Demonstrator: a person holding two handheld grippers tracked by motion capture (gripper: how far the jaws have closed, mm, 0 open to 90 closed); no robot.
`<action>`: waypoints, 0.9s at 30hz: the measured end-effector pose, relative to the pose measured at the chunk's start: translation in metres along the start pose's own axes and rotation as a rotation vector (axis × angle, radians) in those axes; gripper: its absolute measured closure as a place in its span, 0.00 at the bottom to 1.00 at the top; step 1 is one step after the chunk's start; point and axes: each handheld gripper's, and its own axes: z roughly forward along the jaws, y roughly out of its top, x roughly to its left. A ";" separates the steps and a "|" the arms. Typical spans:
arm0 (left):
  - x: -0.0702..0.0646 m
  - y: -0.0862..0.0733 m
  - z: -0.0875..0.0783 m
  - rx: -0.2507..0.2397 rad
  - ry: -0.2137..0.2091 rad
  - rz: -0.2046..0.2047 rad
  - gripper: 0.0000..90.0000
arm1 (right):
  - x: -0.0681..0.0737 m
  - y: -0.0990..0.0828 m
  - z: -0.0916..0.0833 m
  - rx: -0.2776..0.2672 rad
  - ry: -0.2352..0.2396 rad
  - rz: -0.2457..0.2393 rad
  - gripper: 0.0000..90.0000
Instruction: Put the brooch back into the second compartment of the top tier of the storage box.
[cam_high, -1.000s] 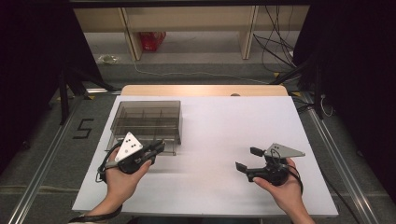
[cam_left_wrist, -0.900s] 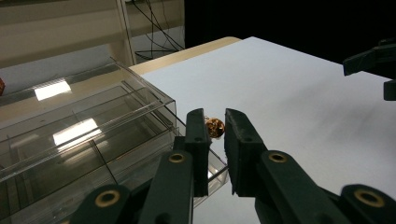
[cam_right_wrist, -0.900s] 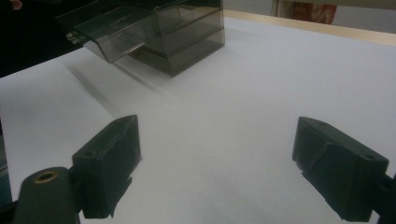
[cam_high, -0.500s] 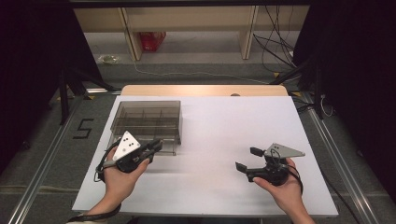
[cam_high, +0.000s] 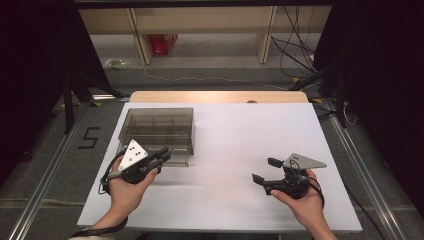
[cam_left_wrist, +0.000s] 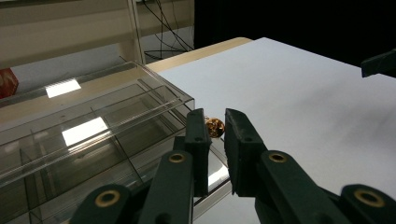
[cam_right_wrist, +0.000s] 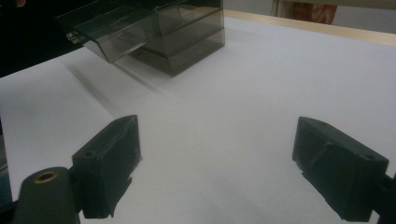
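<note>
High view: two hands come in from the near edge of the white surface, each holding tongs. The left hand sits near the left edge, palm up under its tongs, which point away and to the right toward the box. The right hand rests well apart on the right side, its tongs pointing left across the bare surface.

The left tongs have their tips just at the near right corner of the box. In the left gripper view the left tongs stand narrow, with only a slim gap between the jaws, and a small gold ball sits in that gap at the tips; whether the pads press on it cannot be told. The right tongs stand wide, and in the right gripper view nothing lies between the jaws.

The box is clear smoky plastic, low and rectangular, split into compartments, with a drawer-like front part drawn toward the person. It stands on the left half of the surface, beyond the left hand.
</note>
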 end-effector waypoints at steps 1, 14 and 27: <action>0.000 0.000 0.000 -0.001 0.001 -0.003 0.89 | 0.000 0.000 0.000 0.000 0.000 0.000 0.18; 0.005 0.000 -0.002 -0.005 0.016 -0.003 0.89 | 0.000 0.000 0.000 0.000 0.000 0.001 0.18; 0.011 0.000 -0.003 -0.009 0.032 -0.015 0.89 | 0.000 0.000 0.000 0.001 0.001 0.002 0.18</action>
